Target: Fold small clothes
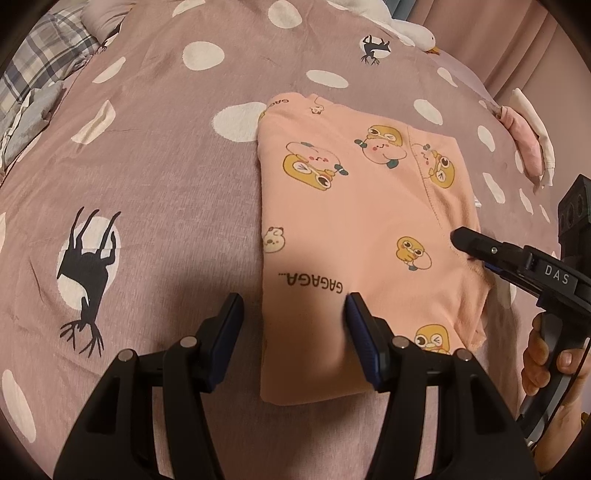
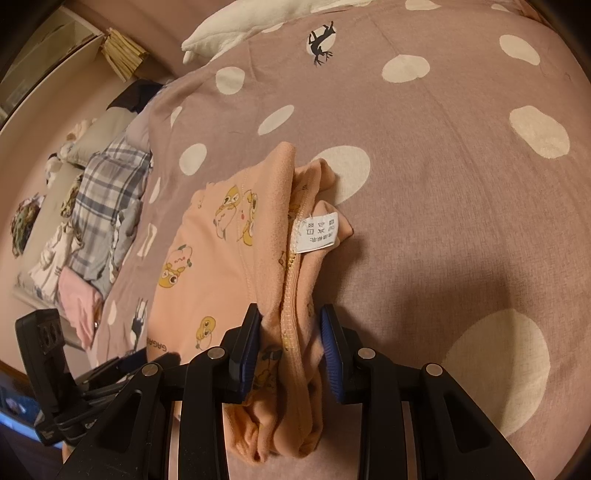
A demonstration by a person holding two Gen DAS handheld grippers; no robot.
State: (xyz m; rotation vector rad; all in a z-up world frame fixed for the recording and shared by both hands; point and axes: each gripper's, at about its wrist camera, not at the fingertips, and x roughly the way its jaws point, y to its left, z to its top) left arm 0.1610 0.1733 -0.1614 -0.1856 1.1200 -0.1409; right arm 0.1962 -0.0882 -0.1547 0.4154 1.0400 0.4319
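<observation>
A small peach garment [image 1: 354, 221] with cartoon duck prints and "GAGAGA" lettering lies folded on the mauve polka-dot bedsheet [image 1: 147, 184]. My left gripper [image 1: 293, 306] is open, its right finger resting on the garment's near edge, its left finger over the sheet. My right gripper [image 2: 291, 325] has the garment's bunched hem [image 2: 291, 288] between its pads, with a small gap at the right pad. A white care label [image 2: 317, 230] shows beyond it. In the left wrist view the right gripper [image 1: 465, 240] reaches in at the garment's right edge.
A pile of plaid and grey clothes [image 2: 107, 206] and a pink item [image 2: 79, 299] lie at the bed's left. A folded pink and white garment [image 1: 532, 140] lies at the far right. A white plush goose [image 1: 406, 26] lies at the bed's far edge.
</observation>
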